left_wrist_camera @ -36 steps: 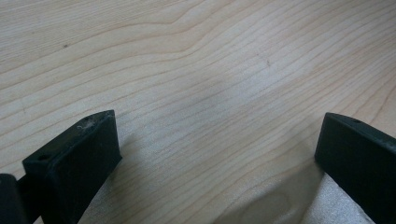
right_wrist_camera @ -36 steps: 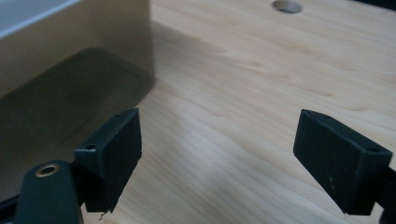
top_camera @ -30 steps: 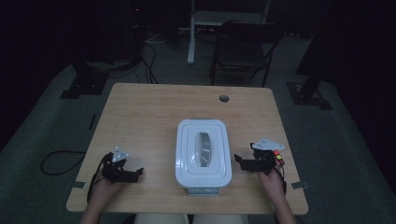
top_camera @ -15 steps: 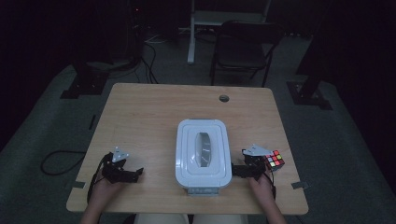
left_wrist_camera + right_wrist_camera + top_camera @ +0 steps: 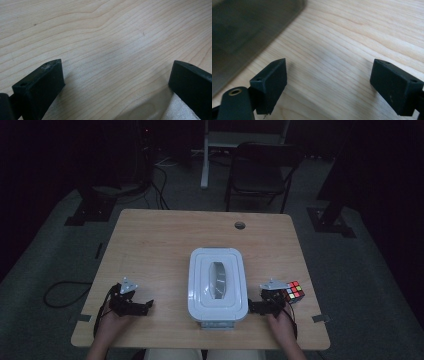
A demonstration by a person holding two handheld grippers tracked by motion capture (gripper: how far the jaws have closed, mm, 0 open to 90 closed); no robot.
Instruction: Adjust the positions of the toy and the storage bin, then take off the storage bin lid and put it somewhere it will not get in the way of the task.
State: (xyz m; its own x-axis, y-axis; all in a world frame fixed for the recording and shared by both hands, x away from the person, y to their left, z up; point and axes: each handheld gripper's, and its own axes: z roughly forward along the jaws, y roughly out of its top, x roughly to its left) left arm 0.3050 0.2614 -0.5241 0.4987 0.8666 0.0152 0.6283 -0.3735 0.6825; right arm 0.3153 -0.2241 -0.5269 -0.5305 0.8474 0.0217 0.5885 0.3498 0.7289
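Observation:
A white lidded box with a grey handle stands at the table's front middle. My right gripper rests low on the table just right of the box, pointing toward it. Its jaws have just been opening and now stand open over bare wood, nothing between them. The box's shaded wall fills the upper left of the right gripper view. A colourful puzzle cube lies on the table right behind that gripper. My left gripper sits at the front left, open over bare wood.
The wooden table has a round cable hole near its far edge. A dark chair stands beyond the table. A cable loop lies on the floor to the left.
My right gripper has come down and shifted left off the puzzle cube toward the box; the cube now lies free on the table. The left gripper has not moved.

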